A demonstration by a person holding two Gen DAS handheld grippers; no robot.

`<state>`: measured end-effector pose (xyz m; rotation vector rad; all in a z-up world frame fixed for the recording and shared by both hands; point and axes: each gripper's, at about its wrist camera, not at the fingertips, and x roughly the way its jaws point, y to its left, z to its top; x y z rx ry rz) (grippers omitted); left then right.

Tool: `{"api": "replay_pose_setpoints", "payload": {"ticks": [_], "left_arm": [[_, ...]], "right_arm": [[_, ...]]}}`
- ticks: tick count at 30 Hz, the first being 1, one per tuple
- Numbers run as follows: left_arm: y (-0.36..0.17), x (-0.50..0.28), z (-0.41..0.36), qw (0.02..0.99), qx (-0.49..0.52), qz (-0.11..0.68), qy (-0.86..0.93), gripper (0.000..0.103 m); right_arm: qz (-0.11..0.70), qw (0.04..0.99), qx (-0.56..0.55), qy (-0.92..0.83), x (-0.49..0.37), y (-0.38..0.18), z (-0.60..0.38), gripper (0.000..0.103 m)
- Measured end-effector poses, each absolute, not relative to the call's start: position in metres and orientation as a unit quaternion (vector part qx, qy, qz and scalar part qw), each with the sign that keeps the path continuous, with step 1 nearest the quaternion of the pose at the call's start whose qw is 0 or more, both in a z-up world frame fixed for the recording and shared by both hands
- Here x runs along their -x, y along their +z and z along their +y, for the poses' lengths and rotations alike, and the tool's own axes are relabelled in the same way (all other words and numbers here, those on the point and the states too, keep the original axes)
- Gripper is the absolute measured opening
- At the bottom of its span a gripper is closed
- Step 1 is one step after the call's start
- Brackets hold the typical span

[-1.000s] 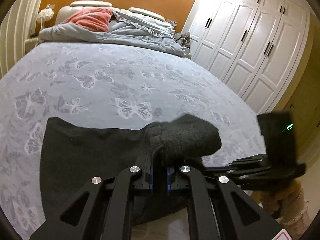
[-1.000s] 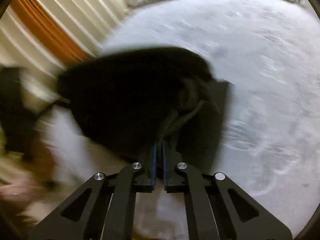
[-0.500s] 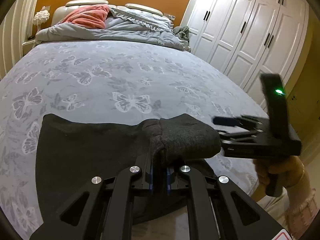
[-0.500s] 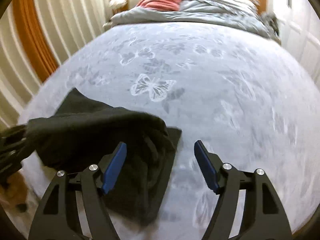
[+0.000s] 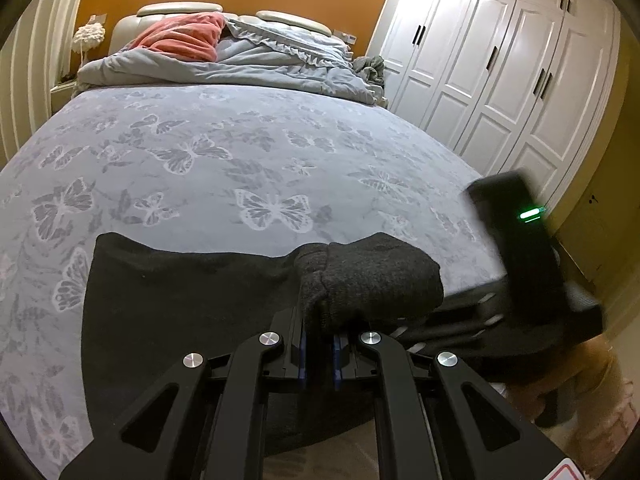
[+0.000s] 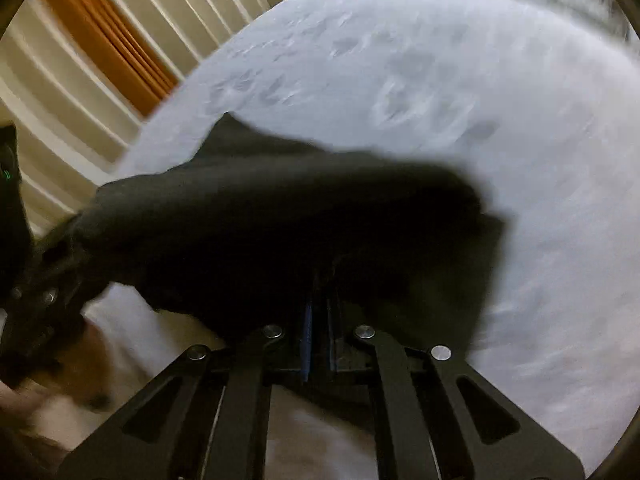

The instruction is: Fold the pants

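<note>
The pants [image 5: 180,304], dark grey and soft, lie at the near edge of the bed [image 5: 248,152], part flat on the butterfly sheet and part lifted in a bunch at the edge. The left gripper [image 5: 319,344] has its fingers pinched narrow on a thick roll of the cloth, which bulges up and over to the right of them. The right gripper [image 6: 319,332] is also drawn in tight, with dark cloth right at its blue pads [image 6: 307,332] and, as far as the blurred right view shows, caught between them (that picture is smeared, so the exact fold it has is hard to tell). Judging from how the cloth lies, the fold is underway but not finished: the fabric looks doubled at least once, yet the near edge is lifted and bunched, and it remains to be laid flat and squared. Around it the bed is open; a rumpled duvet [image 5: 240,68] and a pink blanket [image 5: 180,38] sit well apart at the headboard end, white wardrobes [image 5: 500,60] stand to the right. Nothing on the sheet blocks the lay-down; only the two grippers, close together at the same edge, could crowd each other.
</note>
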<state>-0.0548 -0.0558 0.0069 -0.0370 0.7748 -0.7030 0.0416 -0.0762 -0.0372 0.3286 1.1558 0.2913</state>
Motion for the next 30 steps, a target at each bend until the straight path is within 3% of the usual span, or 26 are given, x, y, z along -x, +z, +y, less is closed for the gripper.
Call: {"api": "replay_pose_setpoints", "payload": {"ticks": [5, 7, 8, 10, 18, 19, 22, 25, 30], "left_arm": [[0.001, 0.057, -0.062, 0.865, 0.003, 0.374, -0.335, 0.007], [-0.002, 0.058, -0.064, 0.863, -0.004, 0.379, -0.334, 0.007], [-0.003, 0.058, -0.065, 0.863, -0.005, 0.380, -0.334, 0.007], [-0.003, 0.060, -0.068, 0.862, -0.009, 0.379, -0.336, 0.007], [-0.012, 0.066, -0.084, 0.857, -0.014, 0.387, -0.341, 0.008], [-0.015, 0.068, -0.089, 0.852, -0.012, 0.392, -0.348, 0.012], [-0.040, 0.079, -0.118, 0.816, -0.040, 0.432, -0.381, 0.089], [-0.048, 0.099, -0.129, 0.817, -0.093, 0.422, -0.382, 0.084], [0.005, 0.105, -0.079, 0.855, -0.034, 0.347, -0.384, 0.088]], "right_arm": [[0.565, 0.775, -0.248, 0.136, -0.051, -0.072, -0.093, 0.006], [0.560, 0.788, -0.231, 0.105, -0.041, -0.059, -0.103, 0.021], [0.543, 0.806, -0.217, 0.086, -0.031, -0.047, -0.111, 0.042], [0.517, 0.828, -0.209, 0.051, -0.014, -0.031, -0.126, 0.055], [0.464, 0.858, -0.223, -0.007, 0.019, -0.006, -0.168, 0.055], [0.462, 0.858, -0.225, -0.010, 0.018, -0.006, -0.171, 0.055], [0.460, 0.855, -0.240, -0.020, 0.020, -0.008, -0.183, 0.055], [0.463, 0.854, -0.237, -0.032, 0.022, -0.010, -0.186, 0.055], [0.466, 0.854, -0.229, -0.013, 0.020, -0.012, -0.182, 0.057]]}}
